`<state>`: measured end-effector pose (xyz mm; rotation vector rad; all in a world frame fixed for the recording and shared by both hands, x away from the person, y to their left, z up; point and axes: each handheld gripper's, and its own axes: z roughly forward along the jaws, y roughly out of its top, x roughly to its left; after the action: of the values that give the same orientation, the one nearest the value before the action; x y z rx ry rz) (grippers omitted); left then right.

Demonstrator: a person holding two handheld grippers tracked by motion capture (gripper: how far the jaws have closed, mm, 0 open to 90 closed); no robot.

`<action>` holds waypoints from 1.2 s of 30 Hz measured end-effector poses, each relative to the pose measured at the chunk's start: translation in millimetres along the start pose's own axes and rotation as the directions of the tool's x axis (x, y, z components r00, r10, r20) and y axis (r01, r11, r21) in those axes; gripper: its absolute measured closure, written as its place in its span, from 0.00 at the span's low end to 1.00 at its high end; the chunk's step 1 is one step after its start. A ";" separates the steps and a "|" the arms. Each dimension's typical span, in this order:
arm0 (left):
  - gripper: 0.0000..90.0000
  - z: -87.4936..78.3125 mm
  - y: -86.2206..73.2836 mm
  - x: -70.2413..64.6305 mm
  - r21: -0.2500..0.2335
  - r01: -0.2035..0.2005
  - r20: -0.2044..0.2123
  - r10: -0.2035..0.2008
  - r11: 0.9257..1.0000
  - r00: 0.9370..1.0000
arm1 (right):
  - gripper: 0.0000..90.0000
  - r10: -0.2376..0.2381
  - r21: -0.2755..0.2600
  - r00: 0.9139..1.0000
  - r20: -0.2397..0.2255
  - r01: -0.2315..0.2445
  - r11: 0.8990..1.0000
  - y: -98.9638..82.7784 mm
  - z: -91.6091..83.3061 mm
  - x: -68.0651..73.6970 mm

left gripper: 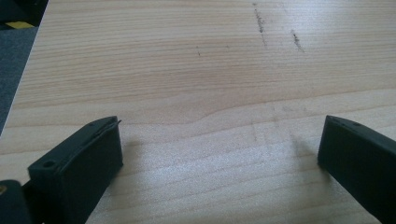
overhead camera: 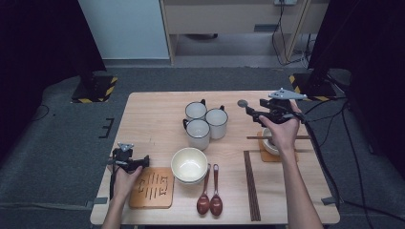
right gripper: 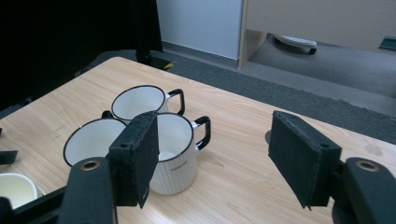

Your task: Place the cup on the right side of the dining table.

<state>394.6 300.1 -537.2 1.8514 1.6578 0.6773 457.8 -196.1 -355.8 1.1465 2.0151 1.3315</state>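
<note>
Wide-open black jaws of the right gripper (right gripper: pixel 212 161), nothing btwn them, frame three empty white mugs (right gripper: pixel 175 151) w/ faint, unreadable print on the nearest, while the high view adds an empty cream bowl (overhead camera: pixel 189 165), and the left gripper (left gripper: pixel 219 158) sits open over bare table (left gripper: pixel 187 70).

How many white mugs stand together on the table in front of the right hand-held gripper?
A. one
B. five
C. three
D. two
C: three white mugs with black rims and handles stand close together on the table, seen past the open, empty jaws of the right hand-held gripper.
</note>
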 end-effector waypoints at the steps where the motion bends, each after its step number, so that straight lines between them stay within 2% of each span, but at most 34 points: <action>1: 0.00 0.0 0.0 0.0 0.000 0.000 0.000 0.000 1.000 1.000 | 0.38 0.001 0.003 1.000 -0.002 -0.001 1.000 0.0 1.9 0.9; 15: 0.00 0.0 0.0 0.0 0.000 0.000 0.000 0.000 1.000 1.000 | 0.44 -0.006 0.038 1.000 -0.018 0.007 0.999 0.2 39.9 17.0; 20: 0.00 0.0 0.0 0.0 0.000 0.000 0.000 0.000 1.000 1.000 | 0.43 -0.011 0.046 1.000 -0.014 0.012 0.999 -0.6 55.1 23.5; 31: 0.00 0.0 0.0 0.0 0.000 0.000 0.000 0.000 1.000 1.000 | 0.44 -0.022 0.099 1.000 -0.020 0.024 0.995 -1.6 77.7 35.1; 36: 0.00 0.0 0.0 0.0 0.000 0.000 0.000 0.000 1.000 1.000 | 0.45 -0.009 0.120 1.000 -0.017 0.011 0.993 -3.8 89.9 36.1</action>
<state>394.6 300.1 -537.2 1.8515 1.6576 0.6773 503.6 -120.1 -394.9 1.1802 2.1351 1.2327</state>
